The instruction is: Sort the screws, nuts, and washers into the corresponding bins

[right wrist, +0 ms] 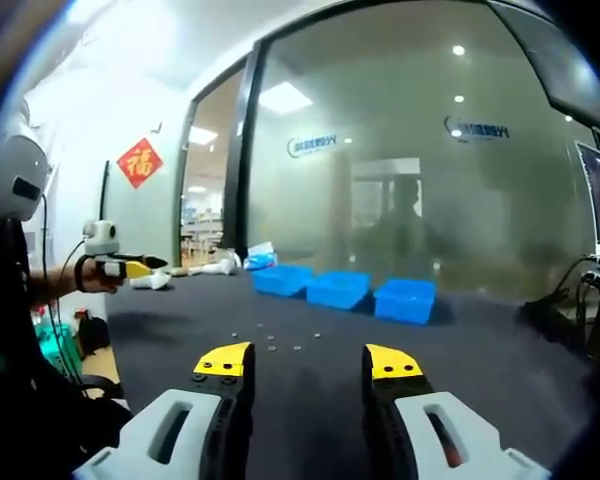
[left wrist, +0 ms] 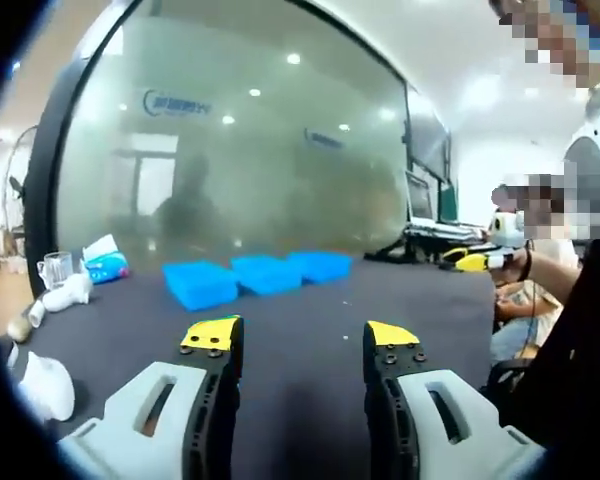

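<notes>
Both grippers are hovering above the dark table (right wrist: 500, 370), nothing picked yet.

Left gripper (left wrist: 305, 340): jaws standing wide apart, yellow tips showing, nothing between them. It is looking across the table toward three blue bins (left wrist: 265, 275) lined side by side near the far edge, in front of a frosted glass wall (left wrist: 240, 140). A tissue pack (left wrist: 106, 262) and a clear glass mug (left wrist: 55, 268) are sitting off to the left of the bins, with white crumpled items near the table's left edge.

Right gripper (right wrist: 310, 362): jaws also wide apart and empty. The small hardware (right wrist: 275, 340) is lying scattered on the table just beyond its tips, between it and the bins. The pieces are too small to tell screw from nut from washer. The left gripper is entering this view from the left, held level over the table's edge.

Judged step: the first approach to a loose piece. To do it well, the right gripper should be coming down on one piece well apart from its neighbours, jaws straddling it and tips nearly touching the table, closing slowly so a flat washer is not skating away. Identify the piece up close before choosing a bin; which bin takes which part cannot be told from here.
</notes>
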Tool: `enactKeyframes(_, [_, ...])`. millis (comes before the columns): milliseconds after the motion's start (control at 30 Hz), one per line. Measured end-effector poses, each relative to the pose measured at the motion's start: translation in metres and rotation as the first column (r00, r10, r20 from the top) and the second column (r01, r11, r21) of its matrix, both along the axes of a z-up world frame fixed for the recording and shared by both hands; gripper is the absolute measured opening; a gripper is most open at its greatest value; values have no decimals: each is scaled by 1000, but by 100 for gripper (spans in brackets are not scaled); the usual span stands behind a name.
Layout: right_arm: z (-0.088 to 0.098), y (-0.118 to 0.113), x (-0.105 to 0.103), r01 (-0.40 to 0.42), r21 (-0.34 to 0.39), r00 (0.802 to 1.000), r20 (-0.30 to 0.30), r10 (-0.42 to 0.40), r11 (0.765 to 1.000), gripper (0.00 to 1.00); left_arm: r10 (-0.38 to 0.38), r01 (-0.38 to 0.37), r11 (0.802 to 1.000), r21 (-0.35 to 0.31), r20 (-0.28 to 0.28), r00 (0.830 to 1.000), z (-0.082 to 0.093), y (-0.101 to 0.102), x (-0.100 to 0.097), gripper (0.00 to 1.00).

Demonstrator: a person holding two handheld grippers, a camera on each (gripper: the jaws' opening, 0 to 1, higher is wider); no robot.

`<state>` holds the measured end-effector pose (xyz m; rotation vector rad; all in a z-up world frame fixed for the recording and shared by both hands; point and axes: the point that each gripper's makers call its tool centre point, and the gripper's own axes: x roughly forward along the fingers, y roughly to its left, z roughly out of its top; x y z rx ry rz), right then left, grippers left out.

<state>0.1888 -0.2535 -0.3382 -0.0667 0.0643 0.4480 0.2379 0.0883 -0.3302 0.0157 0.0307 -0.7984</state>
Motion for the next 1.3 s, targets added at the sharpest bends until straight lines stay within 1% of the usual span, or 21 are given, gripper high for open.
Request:
enactKeyframes(133, [-1, 2, -1, -4, -1, 1000, -4, 4, 1000, 39, -53, 53, 998, 32, -9, 999, -3, -6, 0, 47])
enactKeyframes(200, [-2, 2, -1, -6, -2, 1000, -6, 6, 1000, 39, -105, 106, 993, 41, -26, 994, -5, -12, -4, 46])
enactKeyframes(267, [-2, 3, -1, -7, -4, 1000, -7, 7, 1000, 39, -151, 152, 988, 32, -48, 987, -7, -17, -8, 46])
enactKeyframes(300, [-2, 3, -1, -8, -3, 1000, -8, 8, 1000, 39, -143, 145, 989, 40, -48, 989, -8, -17, -4, 46])
enactKeyframes(400, [-3, 4, -1, -11, -5, 1000, -10, 11, 1000, 39, -157, 162, 983, 87, -57, 986, -14, -20, -2, 46])
enactKeyframes(467, [-4, 5, -1, -12, -5, 1000, -12, 12, 1000, 39, -160, 166, 981, 98, -66, 985, -15, -22, 1, 45])
enactKeyframes(600, [-8, 4, 0, -7, -15, 1000, -19, 6, 1000, 39, -179, 190, 975, 112, -103, 979, -19, -29, 9, 43])
enactKeyframes(667, [-10, 5, -1, -9, -8, 1000, -25, 9, 1000, 39, -188, 201, 973, 116, -118, 975, -21, -32, 14, 42])
enactKeyframes(733, [-12, 5, -1, -12, -9, 1000, -29, 11, 1000, 39, -194, 211, 968, 132, -129, 972, -23, -36, 18, 41])
enactKeyframes(833, [-14, 6, -2, -19, -13, 999, -39, 19, 1000, 39, -228, 255, 956, 147, -175, 958, -27, -47, 24, 38])
enactKeyframes(900, [-15, 6, -2, -22, -20, 999, -43, 21, 1000, 39, -252, 291, 940, 181, -209, 945, -33, -55, 26, 37])
enactKeyframes(967, [-15, 6, -2, -23, -22, 999, -44, 22, 999, 39, -266, 309, 928, 208, -212, 940, -33, -63, 31, 37])
enactKeyframes(1067, [-17, 7, -2, -26, -21, 998, -50, 25, 999, 39, -287, 342, 909, 239, -239, 928, -35, -75, 36, 37])
enactKeyframes(1100, [-18, 7, -2, -27, -22, 998, -53, 26, 999, 39, -291, 353, 902, 250, -253, 923, -36, -78, 38, 37])
enactKeyframes(1133, [-19, 8, -3, -31, -22, 998, -56, 29, 999, 39, -286, 364, 890, 276, -283, 915, -40, -82, 41, 36])
enactKeyframes(1200, [-21, 9, -3, -34, -23, 998, -60, 32, 999, 39, -275, 366, 882, 296, -309, 911, -44, -87, 45, 35])
enactKeyframes(1267, [-22, 10, -3, -37, -21, 997, -62, 35, 999, 39, -272, 380, 868, 321, -334, 902, -49, -93, 49, 35])
enactKeyframes(1300, [-22, 11, -3, -38, -21, 997, -63, 37, 999, 39, -274, 397, 853, 339, -357, 893, -53, -95, 49, 35])
